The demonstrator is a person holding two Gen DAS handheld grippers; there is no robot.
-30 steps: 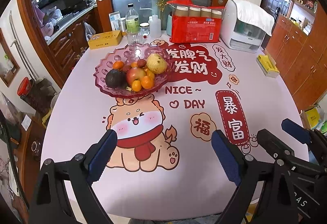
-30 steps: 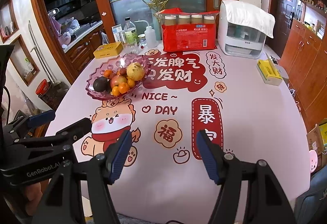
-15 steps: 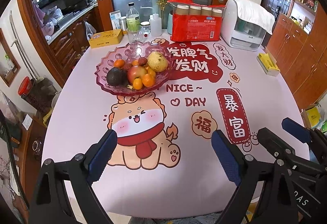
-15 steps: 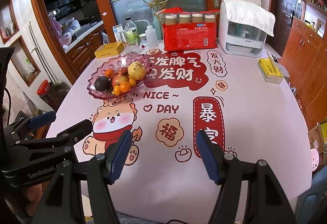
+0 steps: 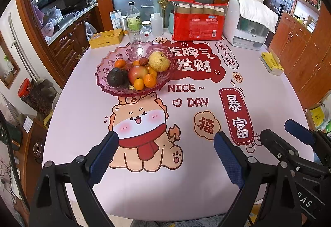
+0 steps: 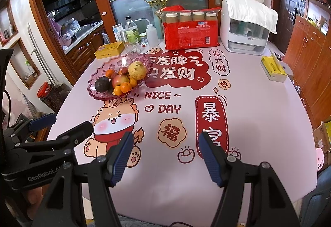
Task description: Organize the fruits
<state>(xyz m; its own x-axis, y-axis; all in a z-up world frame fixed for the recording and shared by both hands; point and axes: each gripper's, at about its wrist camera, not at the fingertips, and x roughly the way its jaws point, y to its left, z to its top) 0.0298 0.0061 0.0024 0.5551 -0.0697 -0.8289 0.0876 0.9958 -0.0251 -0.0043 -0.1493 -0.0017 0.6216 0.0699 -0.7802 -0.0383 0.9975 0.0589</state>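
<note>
Both pairs of fingers stand apart with nothing between them, over the near edge of the bench (image 5: 279, 90). Blue pads face each other across bare tablecloth. The left gripper (image 5: 165, 156) hangs above the cartoon dog (image 5: 144, 133) printed on the cloth, its fingers wide. The right gripper (image 6: 164, 157) hangs a little further right, between the dog's tail and the red vertical banner (image 6: 211, 123), with its fingers less wide. Each shows at the side of the other's view, the two just beside each other and apart.

Toward the far left corner of the bench sits a pink glass bowl (image 5: 107, 63) with a scalloped rim, and all the fruit lies in it. From left to right: a dark avocado (image 5: 116, 77) at the left, a red apple (image 5: 137, 73) touching it, small oranges (image 5: 150, 80) at the near side and another behind, little red fruits at the back, and a yellow pear (image 5: 159, 61) at the right.

Behind the bowl, along the far edge, stand a yellow tin (image 5: 106, 38), a glass (image 5: 135, 33), a bottle (image 5: 133, 17) and small jars. Next comes a red pack (image 5: 198, 27) of paper cups at the middle of the far edge, then a white appliance (image 5: 246, 26) with a cloth over it at the far right corner. A yellow box (image 5: 271, 63) lies at the right edge.
</note>
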